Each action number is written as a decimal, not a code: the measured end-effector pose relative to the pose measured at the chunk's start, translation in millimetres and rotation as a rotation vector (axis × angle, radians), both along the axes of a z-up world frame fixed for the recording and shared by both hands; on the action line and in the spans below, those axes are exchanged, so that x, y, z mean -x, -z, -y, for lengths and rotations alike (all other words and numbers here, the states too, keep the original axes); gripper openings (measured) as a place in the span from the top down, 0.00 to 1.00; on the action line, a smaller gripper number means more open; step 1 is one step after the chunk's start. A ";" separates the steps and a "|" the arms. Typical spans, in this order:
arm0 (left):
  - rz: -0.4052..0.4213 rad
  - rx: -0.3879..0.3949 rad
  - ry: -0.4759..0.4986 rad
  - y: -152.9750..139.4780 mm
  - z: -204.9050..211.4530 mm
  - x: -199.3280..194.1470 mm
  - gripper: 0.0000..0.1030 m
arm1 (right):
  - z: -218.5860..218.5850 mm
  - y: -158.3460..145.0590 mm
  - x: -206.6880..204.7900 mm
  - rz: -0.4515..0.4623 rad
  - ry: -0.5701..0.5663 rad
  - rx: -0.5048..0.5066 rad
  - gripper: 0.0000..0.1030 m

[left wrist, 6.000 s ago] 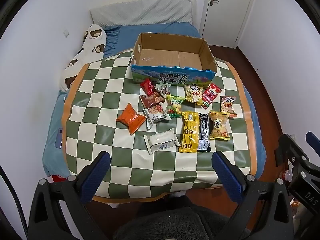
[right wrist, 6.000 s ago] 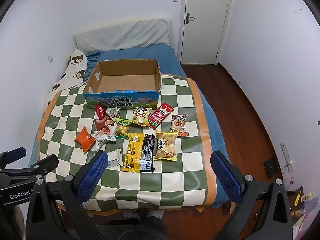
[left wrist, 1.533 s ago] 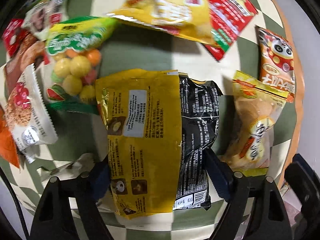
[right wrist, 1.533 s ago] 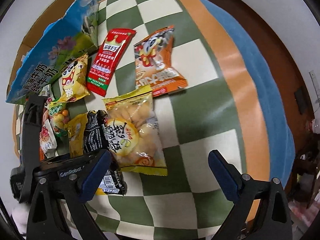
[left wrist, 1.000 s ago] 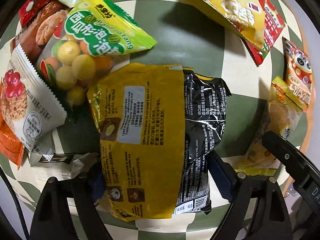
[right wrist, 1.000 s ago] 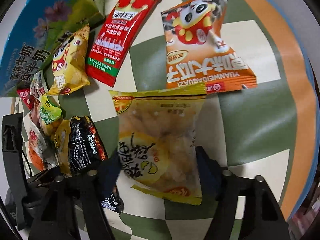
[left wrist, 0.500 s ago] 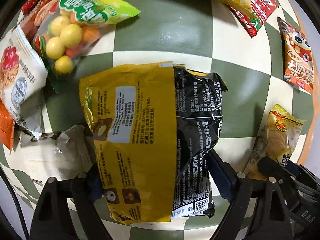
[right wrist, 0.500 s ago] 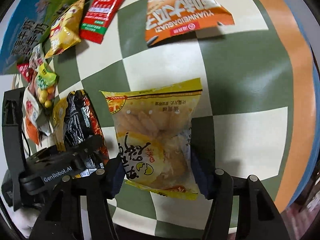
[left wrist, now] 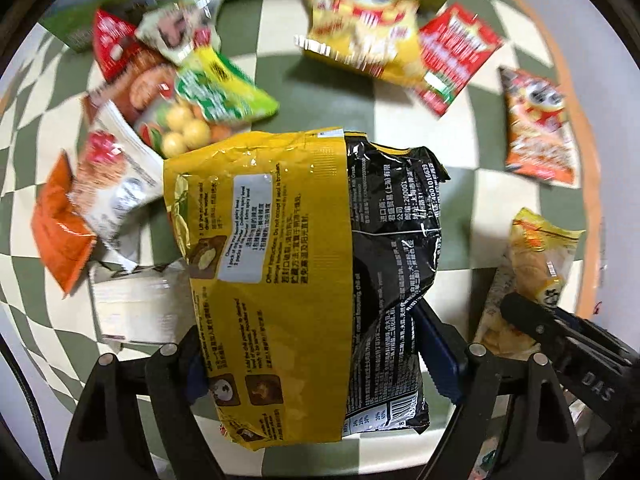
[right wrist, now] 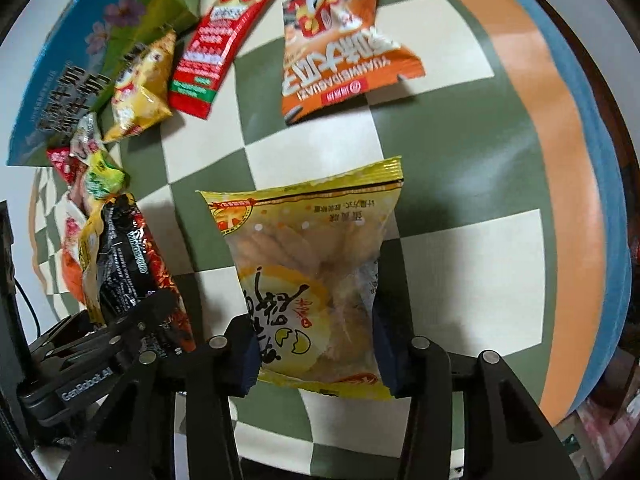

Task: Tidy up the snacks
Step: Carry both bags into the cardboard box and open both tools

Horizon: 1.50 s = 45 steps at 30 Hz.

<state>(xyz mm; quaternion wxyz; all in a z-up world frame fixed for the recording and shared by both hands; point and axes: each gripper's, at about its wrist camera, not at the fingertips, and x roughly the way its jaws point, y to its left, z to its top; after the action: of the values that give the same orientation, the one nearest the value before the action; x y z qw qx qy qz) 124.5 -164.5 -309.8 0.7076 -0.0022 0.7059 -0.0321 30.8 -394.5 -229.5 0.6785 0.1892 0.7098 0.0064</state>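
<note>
My left gripper (left wrist: 318, 364) points straight down at the checked cloth (left wrist: 332, 92). Its jaws are closing, and the blue pads press a yellow noodle pack (left wrist: 272, 260) and a black noodle pack (left wrist: 396, 240) lying side by side, both lifted off the cloth. In the right wrist view my right gripper (right wrist: 316, 360) is shut on a clear yellow egg-snack bag (right wrist: 308, 248), held just above the cloth (right wrist: 460, 264). That bag (left wrist: 536, 248) also shows at the right of the left wrist view. The blue printed cardboard box (right wrist: 80, 60) stands at the far left.
Loose snacks lie ahead: an orange panda bag (right wrist: 336, 60), a red sachet (right wrist: 216, 44), a yellow bag (right wrist: 140, 92), a green candy bag (left wrist: 208, 100), a white pack (left wrist: 116, 184) and an orange pack (left wrist: 56, 224). The cloth's orange border (right wrist: 560, 184) runs along the right.
Both grippers have risen with their packs, which now hang off the cloth. The right jaws have squeezed tighter on the egg-snack bag. The left view has swung so the far snacks show more.
</note>
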 end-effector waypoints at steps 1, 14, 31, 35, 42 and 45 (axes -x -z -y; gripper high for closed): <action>0.013 0.007 0.000 -6.3 1.4 4.2 0.18 | 1.3 -5.8 -0.2 0.009 0.000 -0.009 0.53; 0.270 0.119 -0.024 -152.6 -21.6 -22.9 0.18 | -47.9 -126.7 -71.1 0.227 -0.028 -0.132 0.53; 0.203 0.125 0.049 -200.6 -121.0 -315.9 0.18 | -182.7 -154.6 -335.8 0.323 -0.081 -0.062 0.53; 0.127 0.105 0.059 -163.1 -120.1 -356.7 0.17 | -196.8 -120.3 -380.4 0.265 -0.126 -0.039 0.53; 0.044 0.053 0.052 -113.6 -119.2 -388.5 0.17 | -202.4 -63.5 -421.8 0.184 -0.190 -0.027 0.53; 0.020 0.051 0.027 -101.4 -121.1 -394.8 0.18 | -201.5 -44.7 -431.2 0.155 -0.214 -0.046 0.50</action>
<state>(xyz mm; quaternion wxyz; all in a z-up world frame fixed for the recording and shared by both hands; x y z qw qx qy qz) 519.2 -43.4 -208.4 0.7138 -0.0106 0.6977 -0.0596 462.0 -193.0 -184.8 0.7221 0.1269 0.6711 0.1094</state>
